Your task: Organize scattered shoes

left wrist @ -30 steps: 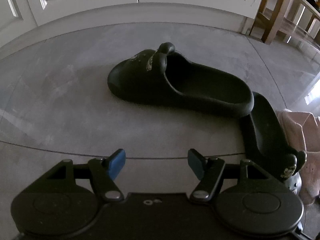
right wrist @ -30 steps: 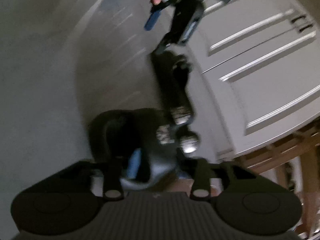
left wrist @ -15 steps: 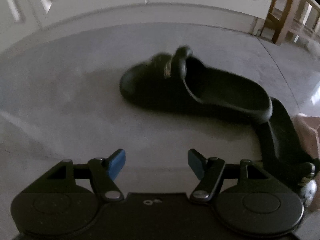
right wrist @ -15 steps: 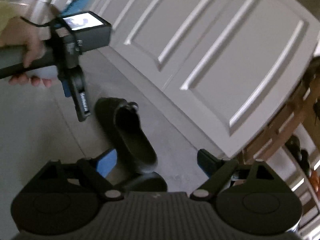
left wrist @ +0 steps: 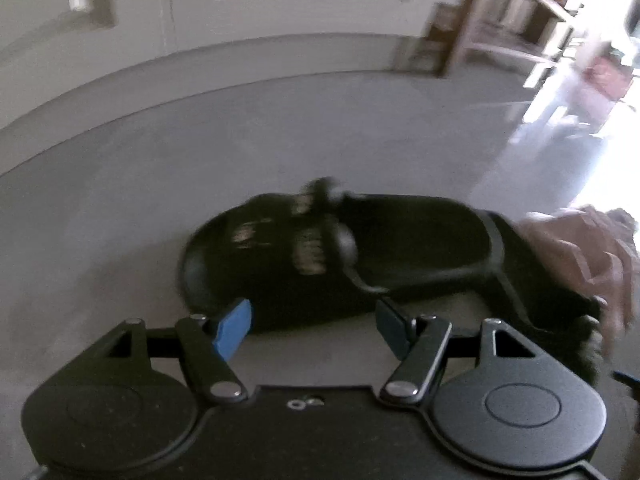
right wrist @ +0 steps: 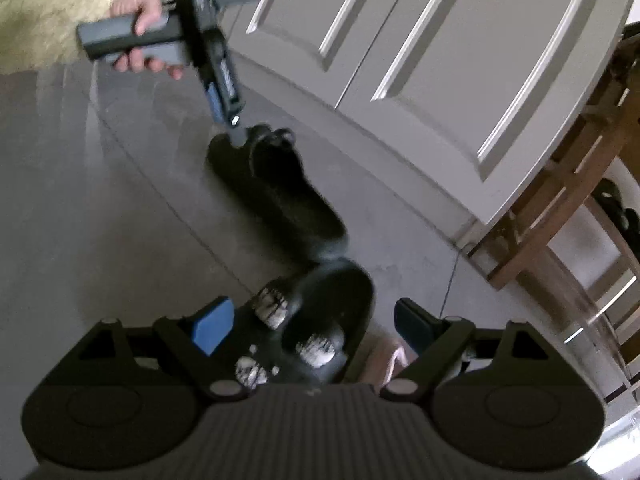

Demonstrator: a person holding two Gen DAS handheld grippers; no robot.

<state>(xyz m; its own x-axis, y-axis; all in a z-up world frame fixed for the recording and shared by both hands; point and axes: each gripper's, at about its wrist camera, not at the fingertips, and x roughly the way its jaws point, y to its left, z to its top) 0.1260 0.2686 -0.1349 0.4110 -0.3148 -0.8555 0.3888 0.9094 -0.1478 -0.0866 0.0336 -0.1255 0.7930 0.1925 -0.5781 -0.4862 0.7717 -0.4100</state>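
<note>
Closer now than 1 second earlier, the first black slipper [left wrist: 320, 256] fills the middle of the left wrist view, its toe cap just ahead of the left gripper [left wrist: 314, 326]. Its heel meets a second black slipper [right wrist: 316, 320], which lies at an angle to it on the grey floor [left wrist: 120, 200]; both bear pale charms on the upper. From the right wrist view, the second slipper sits between the spread fingers of the right gripper [right wrist: 312, 326], neither pad touching it. The left gripper's jaws also stand apart, with nothing pinched; in the right wrist view its tips hang over the toe of the first slipper, gripped by the person's hand [right wrist: 140, 32]. A pink fabric object [left wrist: 580, 252] lies beside the slippers. White panelled doors [right wrist: 400, 60] run behind them, and a wooden rack [right wrist: 560, 184] stands to the right. Both views are motion-blurred.
</note>
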